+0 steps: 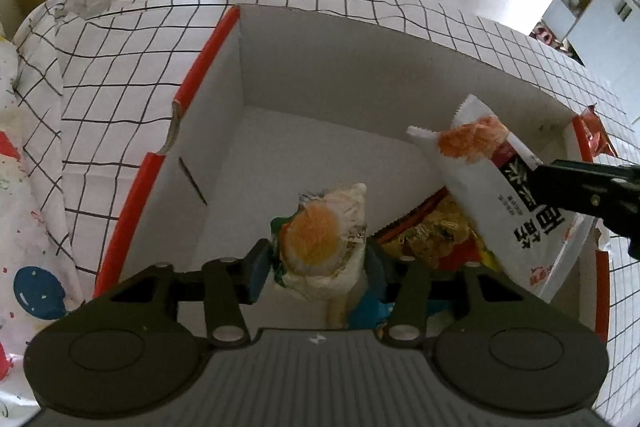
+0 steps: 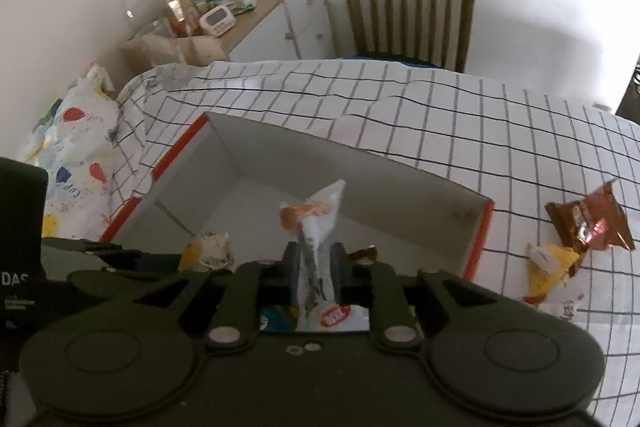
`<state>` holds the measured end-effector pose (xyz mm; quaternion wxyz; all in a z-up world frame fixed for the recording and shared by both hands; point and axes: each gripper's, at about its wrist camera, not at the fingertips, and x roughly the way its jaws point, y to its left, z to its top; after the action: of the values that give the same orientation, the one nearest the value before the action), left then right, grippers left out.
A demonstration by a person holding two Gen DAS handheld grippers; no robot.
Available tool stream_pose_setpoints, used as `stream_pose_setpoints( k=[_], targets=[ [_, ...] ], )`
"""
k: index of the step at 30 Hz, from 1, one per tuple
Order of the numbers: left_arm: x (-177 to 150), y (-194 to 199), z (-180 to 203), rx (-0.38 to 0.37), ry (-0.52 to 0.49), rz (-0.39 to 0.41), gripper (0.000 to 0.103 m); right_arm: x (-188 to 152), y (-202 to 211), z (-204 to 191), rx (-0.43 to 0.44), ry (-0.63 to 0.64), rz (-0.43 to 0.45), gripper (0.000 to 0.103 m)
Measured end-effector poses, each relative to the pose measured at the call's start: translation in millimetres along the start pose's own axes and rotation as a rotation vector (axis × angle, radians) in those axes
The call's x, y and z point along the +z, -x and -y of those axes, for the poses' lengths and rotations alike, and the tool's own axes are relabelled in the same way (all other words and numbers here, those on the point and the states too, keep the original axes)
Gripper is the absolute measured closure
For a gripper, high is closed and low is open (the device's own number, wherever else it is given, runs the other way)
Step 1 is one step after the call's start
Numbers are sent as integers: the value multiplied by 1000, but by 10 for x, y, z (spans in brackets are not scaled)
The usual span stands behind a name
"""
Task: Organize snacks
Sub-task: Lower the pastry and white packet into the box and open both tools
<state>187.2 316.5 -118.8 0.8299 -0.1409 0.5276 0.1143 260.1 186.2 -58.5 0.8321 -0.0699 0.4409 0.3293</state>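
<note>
I am in the middle of loading the box [image 1: 320, 99], which fills the centre of the left wrist view on the checked surface [image 1: 120, 75]. My left gripper [image 1: 316, 271] has its jaws pinching a packet with a fried egg printed on it [image 1: 320, 247], low in the middle of that frame, hanging just above the box floor. My right gripper [image 2: 314, 263] has its jaws against the sides of a white packet [image 2: 320, 227], which stands up between them at the centre of the right wrist view; in the left view the same packet slants in from the right edge, over a yellow and red packet [image 1: 432, 239] already lying in the box.

So the step in hand, as I judge it, is the drop: both packets are over the box and low enough.

Next I must spread each pair of jaws fully and let the packets fall clear, then lift out without snagging a wrapper. After that, two more remain on the surface at the right of the right wrist view, a brown packet [image 2: 592, 223] and a yellow one [image 2: 548, 267] touching it.
</note>
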Motion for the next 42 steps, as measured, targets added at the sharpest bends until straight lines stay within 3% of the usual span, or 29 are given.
stream_pose_setpoints(
  k=[1, 5, 6, 10, 14, 27, 29, 42],
  targets=[
    [3, 6, 6, 0, -2, 5, 51, 0, 12, 11, 3, -1, 2, 83],
    [14, 94, 61, 3, -20, 43, 31, -27, 74, 37, 10, -2, 4, 70],
    [17, 127, 73, 4, -25, 54, 31, -38, 92, 41, 10, -4, 6, 63],
    [22, 248, 109, -4, -24, 69, 31, -69, 182, 44, 7, -10, 19, 55],
    [-17, 414, 179, -14, -29, 99, 31, -101, 322, 38, 10, -3, 45, 39],
    [-198, 1003, 554, -39, -63, 207, 30, -231, 893, 58, 45, 19, 132, 18],
    [-246, 1098, 644, -44, -68, 231, 24, -251, 979, 81, 55, 18, 144, 16],
    [-536, 1502, 1273, -91, -54, 316, 19, -481, 1683, 581, 94, 24, 217, 1]
  ],
)
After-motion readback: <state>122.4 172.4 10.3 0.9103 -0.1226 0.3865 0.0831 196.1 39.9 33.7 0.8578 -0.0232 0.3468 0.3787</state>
